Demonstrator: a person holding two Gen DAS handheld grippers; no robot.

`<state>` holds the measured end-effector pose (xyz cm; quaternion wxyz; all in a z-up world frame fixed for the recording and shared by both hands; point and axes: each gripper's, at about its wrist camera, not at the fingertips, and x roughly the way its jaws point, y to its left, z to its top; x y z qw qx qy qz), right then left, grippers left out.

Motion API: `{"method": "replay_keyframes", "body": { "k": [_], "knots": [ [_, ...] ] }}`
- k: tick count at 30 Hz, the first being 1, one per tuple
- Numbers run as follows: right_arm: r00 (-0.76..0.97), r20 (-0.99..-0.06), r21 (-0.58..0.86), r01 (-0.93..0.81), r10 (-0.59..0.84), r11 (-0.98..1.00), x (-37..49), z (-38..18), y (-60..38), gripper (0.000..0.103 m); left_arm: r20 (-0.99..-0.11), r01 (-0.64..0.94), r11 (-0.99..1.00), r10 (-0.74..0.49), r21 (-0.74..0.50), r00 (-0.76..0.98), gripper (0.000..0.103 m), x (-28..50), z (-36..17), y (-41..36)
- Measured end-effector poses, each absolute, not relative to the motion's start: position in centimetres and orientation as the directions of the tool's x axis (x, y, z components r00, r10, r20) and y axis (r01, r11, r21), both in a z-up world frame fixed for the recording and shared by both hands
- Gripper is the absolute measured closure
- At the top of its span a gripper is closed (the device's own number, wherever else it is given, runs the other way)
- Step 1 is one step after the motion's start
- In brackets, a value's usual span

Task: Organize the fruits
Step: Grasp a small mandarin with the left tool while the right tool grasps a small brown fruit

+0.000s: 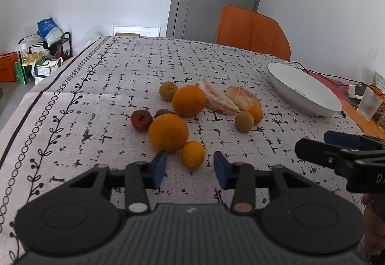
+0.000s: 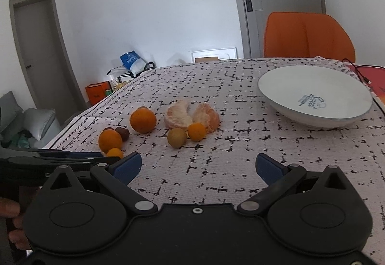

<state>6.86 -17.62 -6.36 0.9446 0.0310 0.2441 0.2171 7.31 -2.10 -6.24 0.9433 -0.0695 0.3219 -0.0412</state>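
Fruits lie clustered on the patterned tablecloth (image 1: 240,67): two large oranges (image 1: 168,131) (image 1: 189,100), peeled orange halves (image 1: 243,97), small green fruits (image 1: 244,121), dark red fruits (image 1: 141,120) and small orange fruits (image 1: 255,113). One small orange fruit (image 1: 193,154) sits just ahead of my left gripper (image 1: 190,168), between its blue pads (image 1: 160,166), which do not touch it; the jaws stand partly apart. My right gripper (image 2: 198,166) is wide open over bare cloth, short of a green fruit (image 2: 177,137). The white bowl (image 2: 312,87) stands at the right, nothing in it.
An orange chair (image 1: 252,29) stands behind the table's far edge. A black cable (image 1: 332,77) and a clear cup (image 1: 369,103) are past the bowl at the right edge. The table's left edge drops to a cluttered floor with a rack (image 1: 48,53).
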Motion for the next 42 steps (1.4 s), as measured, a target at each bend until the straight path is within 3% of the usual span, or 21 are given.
{"method": "replay_keyframes", "body": {
  "k": [3,11,14,27,30,37,38,42],
  "knots": [
    [0.783,-0.442,0.171,-0.405,0.437,0.898,7.1,-6.4,-17.3,0.008,-0.600,0.036,0.982,-0.143,-0.188,0.787,0.083,7.5,-6.3,-1.9],
    [0.753,-0.465,0.163,-0.443,0.465,0.881,8.5,-6.7,-15.3,0.043,-0.573,0.005,0.980,-0.120,-0.198,0.810,0.083,6.4,-5.4,-0.7],
    [0.742,-0.473,0.179,-0.447,0.475,0.876,9.1,-6.8,-14.7,0.050,-0.568,-0.017,0.980,-0.100,-0.196,0.817,0.083,6.0,-5.1,0.1],
    [0.727,-0.508,0.212,-0.415,0.462,0.885,11.8,-6.9,-13.1,0.060,-0.551,-0.070,0.974,-0.061,-0.215,0.833,0.083,5.4,-4.6,2.9],
    [0.710,-0.529,0.216,-0.416,0.464,0.883,12.4,-7.2,-12.8,0.081,-0.543,-0.064,0.973,-0.070,-0.224,0.837,0.083,5.4,-4.5,3.0],
    [0.728,-0.492,0.216,-0.429,0.478,0.877,11.2,-6.2,-13.8,0.088,-0.522,-0.030,0.975,-0.091,-0.219,0.848,0.083,5.5,-3.7,2.4],
    [0.732,-0.487,0.214,-0.428,0.476,0.878,11.0,-6.1,-14.0,0.103,-0.518,-0.025,0.975,-0.095,-0.220,0.850,0.083,5.7,-3.5,2.2],
    [0.735,-0.498,0.209,-0.412,0.460,0.887,10.5,-5.8,-14.9,0.103,-0.505,-0.002,0.974,-0.117,-0.228,0.855,0.083,5.8,-3.2,1.5]
  ]
}}
